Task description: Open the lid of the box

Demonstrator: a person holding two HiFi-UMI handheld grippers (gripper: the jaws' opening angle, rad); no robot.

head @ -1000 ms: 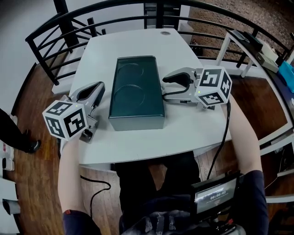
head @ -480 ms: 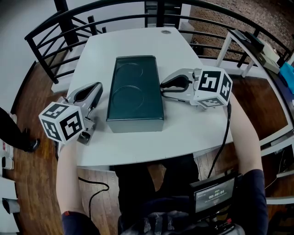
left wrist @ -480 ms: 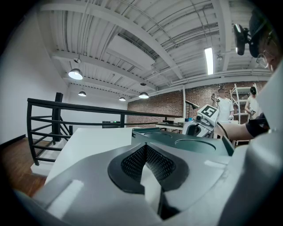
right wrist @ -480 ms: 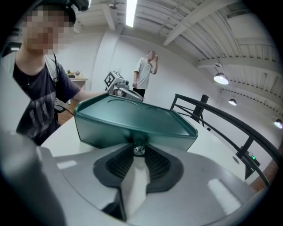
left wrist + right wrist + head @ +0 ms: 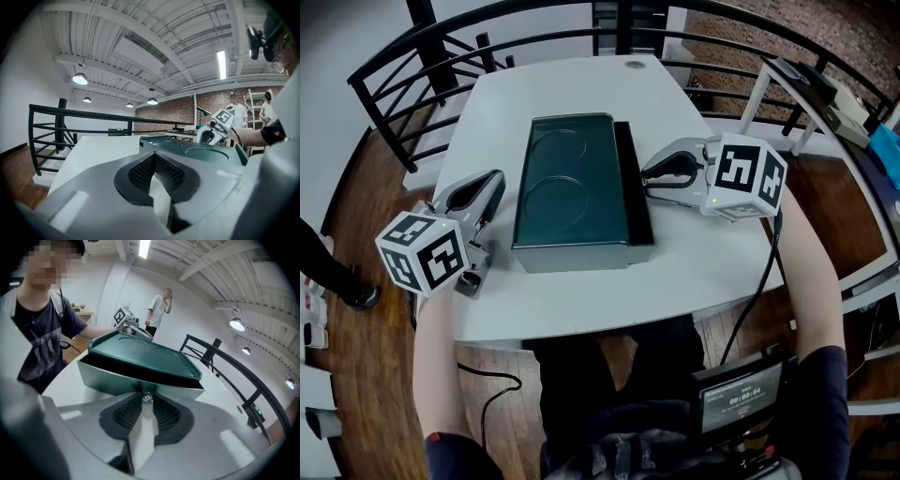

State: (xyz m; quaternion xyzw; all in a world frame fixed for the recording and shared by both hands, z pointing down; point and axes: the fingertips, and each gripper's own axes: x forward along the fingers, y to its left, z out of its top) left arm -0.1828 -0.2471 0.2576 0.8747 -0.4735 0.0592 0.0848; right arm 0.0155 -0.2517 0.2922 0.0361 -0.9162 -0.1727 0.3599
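Note:
A dark green box stands on the white table (image 5: 572, 84). Its lid (image 5: 567, 183) is raised along the right side, and a dark strip of the inside (image 5: 633, 178) shows there. My right gripper (image 5: 649, 173) is at that right edge. In the right gripper view its jaws are closing on a small metal knob (image 5: 147, 398) on the lid (image 5: 140, 352), above the pale box wall (image 5: 108, 378). My left gripper (image 5: 492, 180) rests left of the box, apart from it, shut on nothing. The left gripper view looks along the box (image 5: 197, 152).
A black railing (image 5: 422, 56) curves round the table's far and left sides. A small round cap (image 5: 637, 66) lies at the table's far edge. White shelving (image 5: 811, 89) stands to the right. A person (image 5: 157, 310) stands far behind the box.
My right jaws went from wide open to closed on the lid's right edge. That side of the lid rose and shifted left, baring a dark gap. The left gripper drifted slightly left.

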